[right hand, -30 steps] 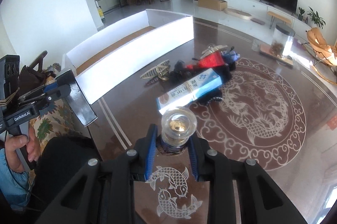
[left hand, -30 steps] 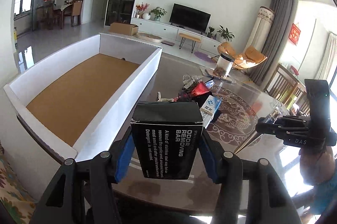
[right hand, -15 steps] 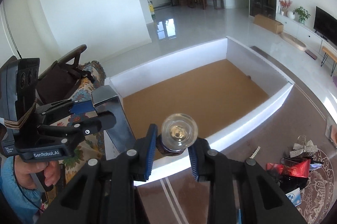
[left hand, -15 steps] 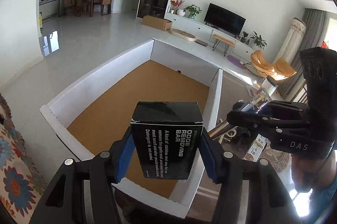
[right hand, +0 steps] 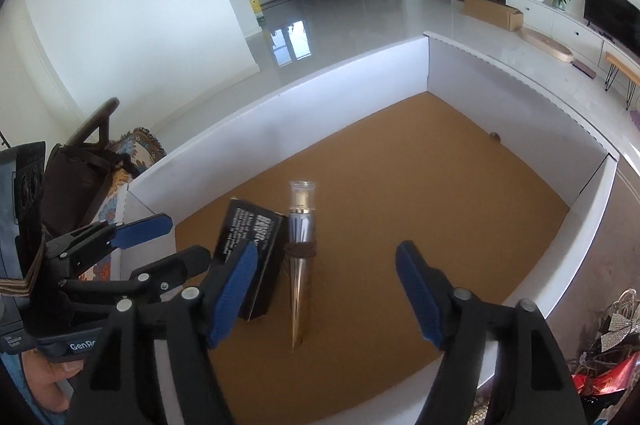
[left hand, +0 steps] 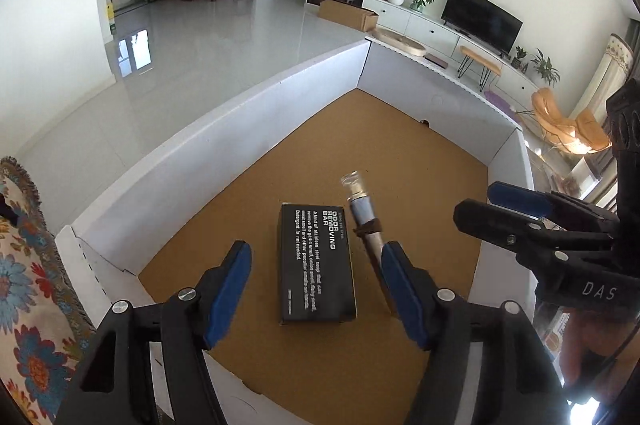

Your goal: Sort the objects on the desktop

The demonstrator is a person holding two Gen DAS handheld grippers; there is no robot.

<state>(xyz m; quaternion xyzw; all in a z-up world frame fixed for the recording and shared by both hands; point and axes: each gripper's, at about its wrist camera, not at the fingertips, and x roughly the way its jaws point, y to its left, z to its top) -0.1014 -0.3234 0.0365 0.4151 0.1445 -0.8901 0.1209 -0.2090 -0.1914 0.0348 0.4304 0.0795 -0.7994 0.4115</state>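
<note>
My pads (left hand: 230, 289) are blue on black arms. Below me lies a black box (left hand: 316, 261) with white lettering beside a gold bottle (right hand: 301, 265) banded brown, on the tan floor of a white-walled tray (left hand: 224, 145).

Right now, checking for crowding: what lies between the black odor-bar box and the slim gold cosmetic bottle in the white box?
Nothing: the black box and gold bottle lie side by side on bare brown floor, both views.

both tongs (left hand: 316, 289) (right hand: 326, 295) open, empty
</note>
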